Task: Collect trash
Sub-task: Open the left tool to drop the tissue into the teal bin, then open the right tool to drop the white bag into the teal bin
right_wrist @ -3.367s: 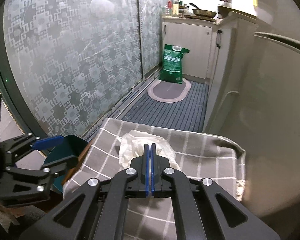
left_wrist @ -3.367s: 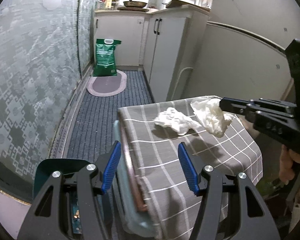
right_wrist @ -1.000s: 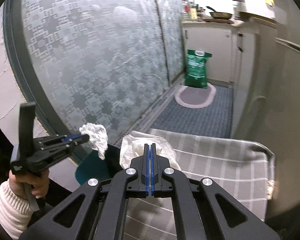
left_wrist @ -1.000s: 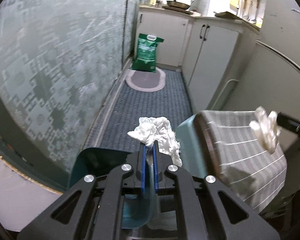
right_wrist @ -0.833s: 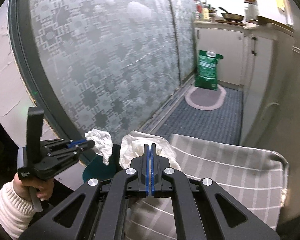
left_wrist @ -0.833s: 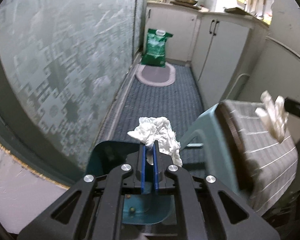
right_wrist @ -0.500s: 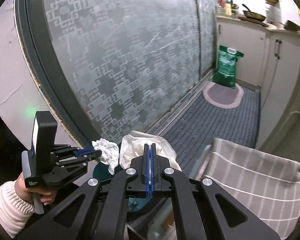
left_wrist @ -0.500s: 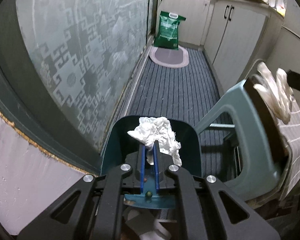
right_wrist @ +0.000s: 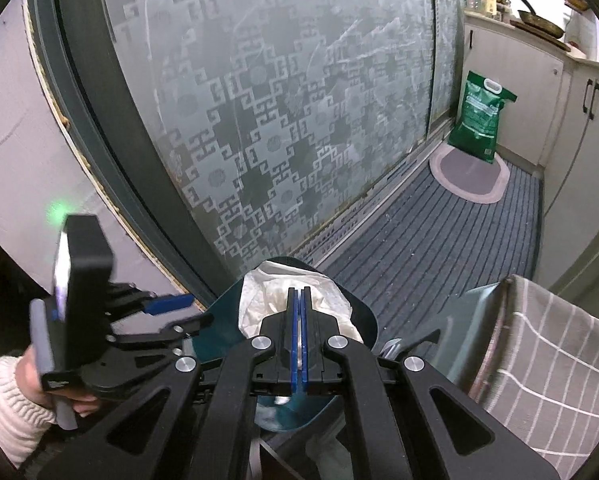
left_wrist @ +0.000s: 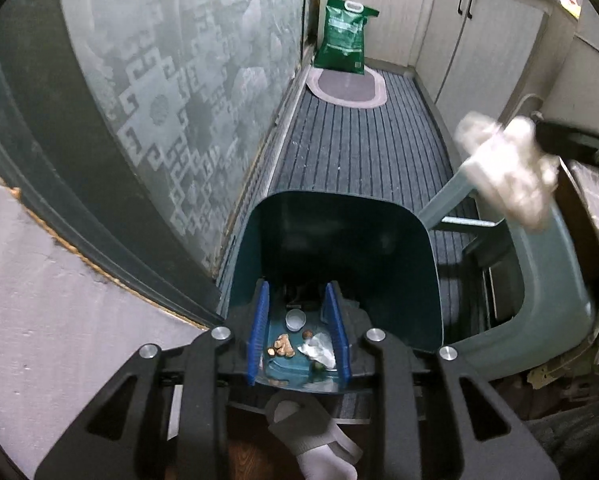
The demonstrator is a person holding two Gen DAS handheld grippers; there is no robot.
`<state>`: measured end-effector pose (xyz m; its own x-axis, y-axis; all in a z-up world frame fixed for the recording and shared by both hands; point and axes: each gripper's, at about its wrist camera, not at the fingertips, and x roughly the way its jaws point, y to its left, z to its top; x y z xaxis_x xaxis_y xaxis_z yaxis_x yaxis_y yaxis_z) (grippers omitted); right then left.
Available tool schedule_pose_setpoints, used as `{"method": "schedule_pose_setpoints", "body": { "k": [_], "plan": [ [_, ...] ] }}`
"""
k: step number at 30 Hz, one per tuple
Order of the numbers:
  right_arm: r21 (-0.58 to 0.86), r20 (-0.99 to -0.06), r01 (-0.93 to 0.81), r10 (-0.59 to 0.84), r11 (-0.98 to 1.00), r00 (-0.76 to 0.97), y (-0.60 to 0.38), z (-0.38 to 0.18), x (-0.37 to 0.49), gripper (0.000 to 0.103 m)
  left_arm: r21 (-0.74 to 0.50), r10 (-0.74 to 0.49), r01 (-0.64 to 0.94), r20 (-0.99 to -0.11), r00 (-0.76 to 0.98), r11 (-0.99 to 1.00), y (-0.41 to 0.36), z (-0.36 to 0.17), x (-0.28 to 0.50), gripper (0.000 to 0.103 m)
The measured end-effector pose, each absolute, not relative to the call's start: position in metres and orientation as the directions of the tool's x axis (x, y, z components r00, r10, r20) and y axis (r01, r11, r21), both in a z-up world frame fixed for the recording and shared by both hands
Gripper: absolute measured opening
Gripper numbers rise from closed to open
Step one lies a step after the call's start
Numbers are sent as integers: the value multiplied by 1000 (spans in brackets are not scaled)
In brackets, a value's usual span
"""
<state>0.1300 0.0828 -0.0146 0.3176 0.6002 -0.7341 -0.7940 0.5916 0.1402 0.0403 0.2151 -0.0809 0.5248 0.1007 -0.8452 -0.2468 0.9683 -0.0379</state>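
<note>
My left gripper (left_wrist: 298,332) hangs over the mouth of the teal bin (left_wrist: 335,256). Its jaws are opening and nothing is between the blue pads (left_wrist: 259,332). Down in the bin lie a crumpled white tissue (left_wrist: 317,354), a small white cap and some brown scraps. My right gripper (right_wrist: 298,320) is shut on a second white tissue (right_wrist: 259,300), just above the bin's rim (right_wrist: 363,316). In the left wrist view that tissue (left_wrist: 507,168) shows blurred at the upper right. The left gripper (right_wrist: 179,312) appears open at the left of the right wrist view.
A grey-green stool (left_wrist: 539,280) under a checked grey cloth (right_wrist: 559,360) stands right of the bin. A frosted patterned glass door (right_wrist: 279,120) runs along the left. Farther off are striped carpet (left_wrist: 359,152), an oval mat, a green bag (left_wrist: 345,40) and white cabinets.
The left gripper sank over the bin, opened and let its tissue go. The right gripper carried its tissue from above the stool to the bin.
</note>
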Motion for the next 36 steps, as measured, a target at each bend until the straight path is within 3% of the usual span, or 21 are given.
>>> {"method": "schedule_pose_setpoints", "body": {
  "k": [25,26,29,36],
  "plan": [
    [95,-842,-809,480,580,245,120,-67,131,2,-104,68,-235,-778,624,967,218,-42,23,33],
    [100,-849,-810,474,578,233,121,-69,131,4,-104,64,-227,-775,629,968,217,-41,22,33],
    [87,-855,-820,464,565,230,119,-72,125,28,-101,62,-216,-768,637,971,217,-39,20,33],
    [49,-839,-825,472,563,272,97,-50,107,28,-118,35,-189,-757,652,975,209,-33,10,33]
  ]
}}
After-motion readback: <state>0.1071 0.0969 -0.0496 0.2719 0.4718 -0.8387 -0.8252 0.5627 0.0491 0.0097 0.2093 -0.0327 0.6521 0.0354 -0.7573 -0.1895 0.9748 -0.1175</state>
